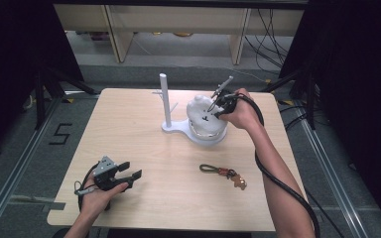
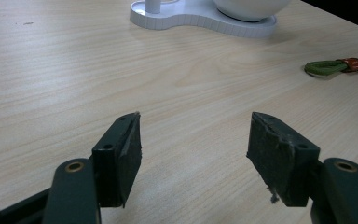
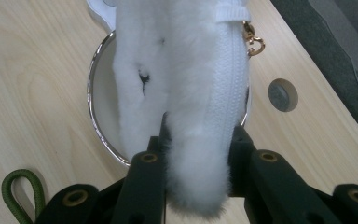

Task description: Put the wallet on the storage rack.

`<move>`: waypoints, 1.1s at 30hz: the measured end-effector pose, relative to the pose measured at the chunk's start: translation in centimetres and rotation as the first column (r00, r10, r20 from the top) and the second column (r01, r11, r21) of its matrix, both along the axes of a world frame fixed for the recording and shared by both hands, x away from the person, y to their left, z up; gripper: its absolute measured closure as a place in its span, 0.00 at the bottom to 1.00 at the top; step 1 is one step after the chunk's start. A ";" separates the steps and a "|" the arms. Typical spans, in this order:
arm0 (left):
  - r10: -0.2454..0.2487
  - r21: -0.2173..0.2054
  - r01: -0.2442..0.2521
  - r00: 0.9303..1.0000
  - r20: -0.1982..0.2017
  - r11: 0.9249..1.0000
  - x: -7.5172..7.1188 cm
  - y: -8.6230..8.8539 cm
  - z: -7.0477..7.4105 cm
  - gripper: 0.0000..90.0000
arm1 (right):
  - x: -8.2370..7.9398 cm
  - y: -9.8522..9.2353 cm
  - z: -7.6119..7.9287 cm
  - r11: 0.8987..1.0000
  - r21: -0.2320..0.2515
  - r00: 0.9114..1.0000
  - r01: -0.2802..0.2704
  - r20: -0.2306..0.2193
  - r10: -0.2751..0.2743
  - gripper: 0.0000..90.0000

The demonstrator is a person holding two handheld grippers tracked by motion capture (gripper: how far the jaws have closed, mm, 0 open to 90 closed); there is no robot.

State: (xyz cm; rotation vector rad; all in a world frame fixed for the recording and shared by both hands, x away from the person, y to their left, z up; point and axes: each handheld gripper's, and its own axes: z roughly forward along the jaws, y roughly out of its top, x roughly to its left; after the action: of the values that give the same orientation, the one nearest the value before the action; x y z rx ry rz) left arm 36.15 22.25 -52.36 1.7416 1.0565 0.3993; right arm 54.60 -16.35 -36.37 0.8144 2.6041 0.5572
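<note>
While the left claw (image 1: 129, 174) rests spread on the pale wooden desk (image 1: 144, 134), the right claw (image 1: 213, 108) pinches a fluffy white pouch (image 3: 191, 93) over a bowl (image 3: 103, 112); grey floor (image 1: 25, 148) surrounds.

white fluffy pouch (image 3: 191, 88) with zipper, upright over the round white bowl (image 3: 103, 100), pinched between jaws

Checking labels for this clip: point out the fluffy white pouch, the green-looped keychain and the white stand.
fluffy white pouch (image 3: 191, 116), right gripper view, furry body above the tool.
green-looped keychain (image 1: 209, 168), high view, green loop.
white stand (image 1: 164, 99), high view, upright post.
</note>
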 end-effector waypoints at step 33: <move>-0.002 0.001 0.002 1.000 -0.002 1.000 0.0 0.0 0.0 0.38 | -0.1 -0.2 -0.4 0.987 0.033 0.987 0.154 0.041 -0.156 0.44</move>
State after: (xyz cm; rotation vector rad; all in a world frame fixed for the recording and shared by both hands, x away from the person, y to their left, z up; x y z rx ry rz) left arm 36.13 22.28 -52.36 1.7442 1.0557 0.3966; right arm 54.47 -16.58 -36.73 0.9931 2.4718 0.5632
